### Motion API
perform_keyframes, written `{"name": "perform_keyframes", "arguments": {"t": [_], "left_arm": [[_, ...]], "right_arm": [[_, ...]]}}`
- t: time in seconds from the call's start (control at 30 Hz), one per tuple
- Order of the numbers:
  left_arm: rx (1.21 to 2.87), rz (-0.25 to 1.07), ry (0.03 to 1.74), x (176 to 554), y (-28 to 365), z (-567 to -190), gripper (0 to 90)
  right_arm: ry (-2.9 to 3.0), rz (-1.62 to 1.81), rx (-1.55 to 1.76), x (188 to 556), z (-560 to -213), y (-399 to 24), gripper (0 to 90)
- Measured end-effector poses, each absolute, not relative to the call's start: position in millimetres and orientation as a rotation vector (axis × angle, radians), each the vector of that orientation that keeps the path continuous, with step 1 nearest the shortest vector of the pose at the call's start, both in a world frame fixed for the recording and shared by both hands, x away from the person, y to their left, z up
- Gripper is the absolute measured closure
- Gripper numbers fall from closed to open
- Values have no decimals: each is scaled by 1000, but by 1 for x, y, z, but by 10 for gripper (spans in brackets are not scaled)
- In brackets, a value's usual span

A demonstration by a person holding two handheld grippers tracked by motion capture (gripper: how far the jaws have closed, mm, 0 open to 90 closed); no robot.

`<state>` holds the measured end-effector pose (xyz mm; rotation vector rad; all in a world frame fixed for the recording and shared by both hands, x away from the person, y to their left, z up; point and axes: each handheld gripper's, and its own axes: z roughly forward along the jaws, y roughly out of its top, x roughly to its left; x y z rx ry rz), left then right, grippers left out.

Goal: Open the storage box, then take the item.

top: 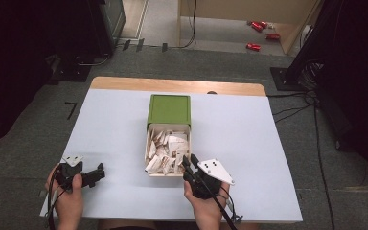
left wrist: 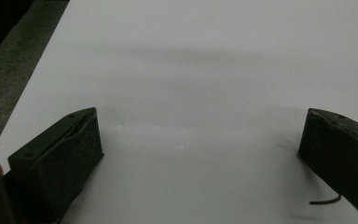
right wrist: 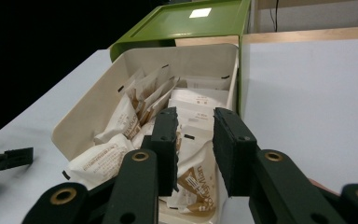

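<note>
Right gripper (top: pixel 188 160) at the cream drawer's (top: pixel 148 149) front end

Its jaws stand slightly parted over white paper sachets (right wrist: pixel 193 175), gripping none. The drawer juts from a green plastic box (top: pixel 169 109) mid-table; left gripper (top: pixel 99 171) rests wide open, empty.

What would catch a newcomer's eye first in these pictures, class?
The green box at the middle of the pale table, with its white drawer pulled out and crammed with white and brown packets. The right gripper sits at the drawer's near corner, jaws slightly apart; the left gripper rests open at the table's near left.
</note>
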<state>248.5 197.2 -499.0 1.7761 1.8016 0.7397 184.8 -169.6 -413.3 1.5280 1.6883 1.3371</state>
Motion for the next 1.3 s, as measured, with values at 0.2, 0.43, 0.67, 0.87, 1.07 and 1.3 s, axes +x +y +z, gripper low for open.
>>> {"name": "perform_keyframes", "arguments": {"t": [0.2,0.43,0.67,0.87,1.07,1.3], "left_arm": [[1776,739,1802,248,197,-499,0],[1776,739,1801,248,197,-499,0],[1778,738,1802,248,197,-499,0],[1777,739,1802,249,197,-499,0],[1774,739,1801,249,197,-499,0],[1774,739,1802,249,197,-499,0]], "right_arm": [[1700,1338,1502,186,-408,-158,693],[1743,1330,1486,190,-414,-144,691],[1785,1313,1490,195,-425,-134,690],[1820,1303,1497,199,-434,-127,683],[1848,1279,1510,203,-443,-121,679],[1863,1262,1522,207,-450,-117,670]]}}
